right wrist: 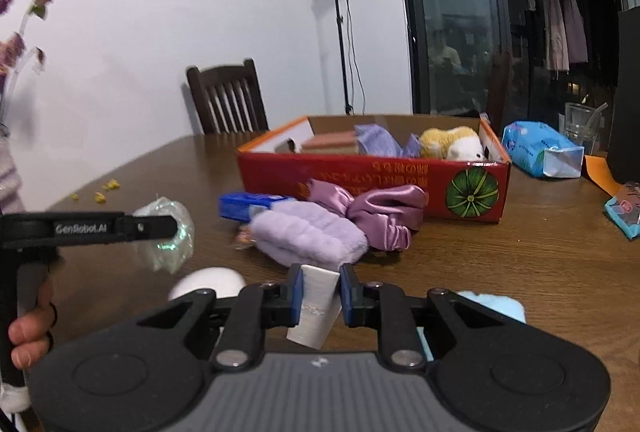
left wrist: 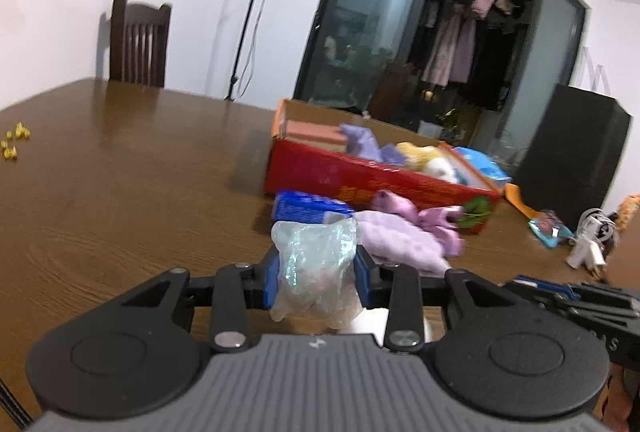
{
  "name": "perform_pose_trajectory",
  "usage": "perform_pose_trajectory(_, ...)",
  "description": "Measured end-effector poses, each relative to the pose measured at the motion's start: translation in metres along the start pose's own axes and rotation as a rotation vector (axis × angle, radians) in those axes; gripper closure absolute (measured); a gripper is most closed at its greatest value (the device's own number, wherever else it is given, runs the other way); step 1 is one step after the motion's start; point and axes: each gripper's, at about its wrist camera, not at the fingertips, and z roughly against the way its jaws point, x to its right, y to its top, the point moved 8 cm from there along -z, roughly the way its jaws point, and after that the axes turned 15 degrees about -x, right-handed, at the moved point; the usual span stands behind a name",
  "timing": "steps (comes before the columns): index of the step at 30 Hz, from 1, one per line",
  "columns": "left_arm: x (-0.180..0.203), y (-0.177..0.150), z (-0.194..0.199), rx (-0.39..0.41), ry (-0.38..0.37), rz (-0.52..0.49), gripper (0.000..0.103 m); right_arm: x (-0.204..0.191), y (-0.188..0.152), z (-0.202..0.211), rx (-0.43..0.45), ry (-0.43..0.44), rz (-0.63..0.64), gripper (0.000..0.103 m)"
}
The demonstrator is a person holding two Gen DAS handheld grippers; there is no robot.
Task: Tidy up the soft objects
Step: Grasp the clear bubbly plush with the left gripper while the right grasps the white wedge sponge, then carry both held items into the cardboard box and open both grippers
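Grippers both held something above the brown worktop. The left gripper clamped a crinkled clear plastic bag between its blue pads, and the right gripper pinched a small white folded item. A red cardboard box sat toward the worktop's far edge, holding a lilac cloth and a yellow-and-white plush toy. Just in front of the box lay a fluffy lilac cloth, touching a shiny purple scrunchie, beside a blue packet. A light-blue tissue pack lay right of the box.
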Motion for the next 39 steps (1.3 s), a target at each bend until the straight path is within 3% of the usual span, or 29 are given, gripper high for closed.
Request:
perform_pose_trajectory(8, 0.019, 0.016, 0.013, 0.041, -0.001, -0.046, 0.066, 0.003, 0.01, 0.022, 0.049, 0.008, 0.005, 0.085)
perform_pose_trajectory(14, 0.032, 0.089, -0.016, 0.083, -0.003, -0.148, 0.065, 0.017, 0.076, 0.011, 0.078, 0.04, 0.076, 0.085)
perform_pose_trajectory(20, 0.022, 0.177, -0.113, -0.032, 0.043, -0.211, 0.064, 0.058, 0.184, -0.068, -0.006, 0.084, 0.048, 0.084)
perform_pose_trajectory(24, 0.011, 0.207, -0.174, -0.103, 0.102, -0.243, 0.06, 0.087, 0.242, -0.14, -0.073, 0.021, 0.062, 0.084)
perform_pose_trajectory(26, 0.008, 0.214, -0.197, -0.135, 0.102, -0.257, 0.053, 0.098, 0.261, -0.18, -0.123, -0.019, 0.081, 0.084)
perform_pose_trajectory(27, 0.007, 0.215, -0.207, -0.146, 0.1, -0.269, 0.048, 0.103, 0.267, -0.198, -0.14, -0.034, 0.084, 0.083)
perform_pose_trajectory(29, 0.005, 0.219, -0.224, -0.155, 0.122, -0.284, 0.025, 0.113, 0.276, -0.233, -0.17, -0.066, 0.09, 0.077)
perform_pose_trajectory(30, 0.003, 0.221, -0.229, -0.152, 0.134, -0.293, 0.025, 0.117, 0.278, -0.248, -0.183, -0.078, 0.079, 0.072)
perform_pose_trajectory(32, 0.002, 0.222, -0.235, -0.153, 0.134, -0.303, 0.025, 0.128, 0.279, -0.269, -0.213, -0.111, 0.029, 0.048)
perform_pose_trajectory(39, -0.009, 0.232, -0.227, -0.139, 0.137, -0.279, 0.024, 0.135, 0.279, -0.259, -0.194, -0.108, 0.011, 0.049)
